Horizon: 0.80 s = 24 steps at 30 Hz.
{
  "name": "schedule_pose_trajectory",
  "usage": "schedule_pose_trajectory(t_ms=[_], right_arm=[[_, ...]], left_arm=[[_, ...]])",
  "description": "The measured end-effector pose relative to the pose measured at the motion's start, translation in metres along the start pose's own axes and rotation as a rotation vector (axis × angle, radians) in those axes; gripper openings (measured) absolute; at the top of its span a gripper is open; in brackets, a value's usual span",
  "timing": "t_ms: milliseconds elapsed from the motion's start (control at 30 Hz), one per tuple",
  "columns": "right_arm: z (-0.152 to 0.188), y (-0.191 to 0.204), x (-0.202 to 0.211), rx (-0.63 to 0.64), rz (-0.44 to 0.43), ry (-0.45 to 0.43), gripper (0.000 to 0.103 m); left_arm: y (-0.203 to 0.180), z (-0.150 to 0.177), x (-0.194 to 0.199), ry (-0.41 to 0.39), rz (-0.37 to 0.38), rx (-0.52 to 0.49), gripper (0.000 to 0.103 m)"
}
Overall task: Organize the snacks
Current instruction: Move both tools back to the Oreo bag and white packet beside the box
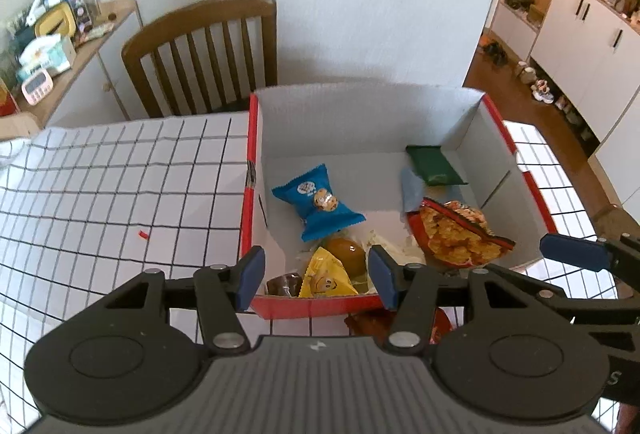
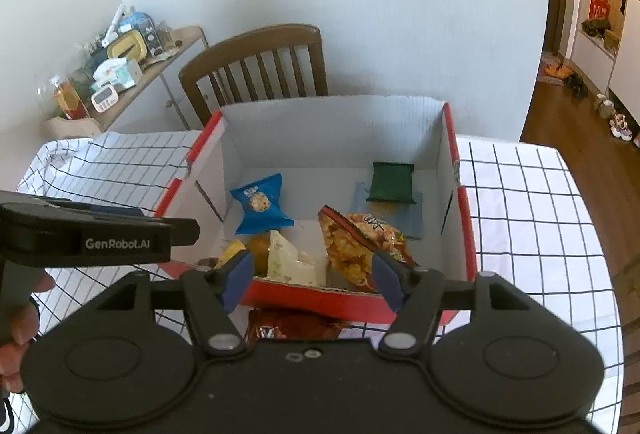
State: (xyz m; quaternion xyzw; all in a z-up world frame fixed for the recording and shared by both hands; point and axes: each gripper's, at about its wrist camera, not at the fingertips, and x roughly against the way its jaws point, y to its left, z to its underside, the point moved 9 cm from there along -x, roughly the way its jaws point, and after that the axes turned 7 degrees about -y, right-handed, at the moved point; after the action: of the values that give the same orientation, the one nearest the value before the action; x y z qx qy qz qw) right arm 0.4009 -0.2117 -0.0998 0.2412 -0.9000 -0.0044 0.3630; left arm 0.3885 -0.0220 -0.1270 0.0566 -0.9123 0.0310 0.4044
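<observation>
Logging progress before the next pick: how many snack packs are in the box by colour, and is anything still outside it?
Blue cookie pack: 1
Dark green pack: 1
Red-orange chip bag: 1
Yellow smiley pack: 1
White pack: 1
Brown items: 2, one round, one dark
Outside the box, reddish-brown pack: 1
Total: 8

A brown snack packet (image 2: 292,326) lies on the tabletop behind the fingers (image 2: 236,284), largely covered by the gripper body. Between the fingertips, the brown wrapped sweet (image 1: 285,284) is part-hidden by the box wall (image 1: 320,304). Sideboard clutter (image 1: 44,34) is blurred.
</observation>
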Motion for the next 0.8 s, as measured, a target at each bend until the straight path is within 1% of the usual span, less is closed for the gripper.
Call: schedule_pose_trajectory(t_ms=[133,200,300,367,433,533,600,700,767,800], right_arm=[[-0.002,0.004,0.016,-0.007,-0.01,-0.028,0.073],[-0.003,0.006,0.025,-0.008,-0.016,-0.045,0.077],[-0.003,0.009,0.036,0.0,-0.017,-0.067,0.081],[-0.002,0.011,0.043,0.008,-0.016,-0.078,0.083],[-0.001,0.013,0.049,0.013,-0.016,-0.089,0.084],[0.002,0.015,0.059,0.011,-0.021,-0.101,0.085],[0.005,0.016,0.067,0.009,-0.022,-0.11,0.092],[0.008,0.018,0.078,0.013,-0.022,-0.135,0.095],[0.011,0.019,0.082,0.012,-0.022,-0.14,0.096],[0.013,0.019,0.084,0.01,-0.022,-0.144,0.098]], left_arm=[[-0.001,0.0,0.019,-0.032,0.018,-0.003,0.056],[-0.001,0.002,0.026,-0.037,0.031,-0.002,0.056],[-0.002,0.006,0.037,-0.052,0.044,-0.003,0.056],[-0.002,0.009,0.045,-0.062,0.053,-0.004,0.059],[-0.004,0.011,0.054,-0.076,0.066,-0.007,0.065],[-0.006,0.015,0.065,-0.093,0.08,-0.011,0.066],[-0.006,0.018,0.072,-0.102,0.089,-0.013,0.067],[-0.007,0.024,0.081,-0.116,0.091,-0.017,0.071],[-0.007,0.027,0.086,-0.122,0.095,-0.02,0.071],[-0.007,0.029,0.088,-0.124,0.097,-0.02,0.073]])
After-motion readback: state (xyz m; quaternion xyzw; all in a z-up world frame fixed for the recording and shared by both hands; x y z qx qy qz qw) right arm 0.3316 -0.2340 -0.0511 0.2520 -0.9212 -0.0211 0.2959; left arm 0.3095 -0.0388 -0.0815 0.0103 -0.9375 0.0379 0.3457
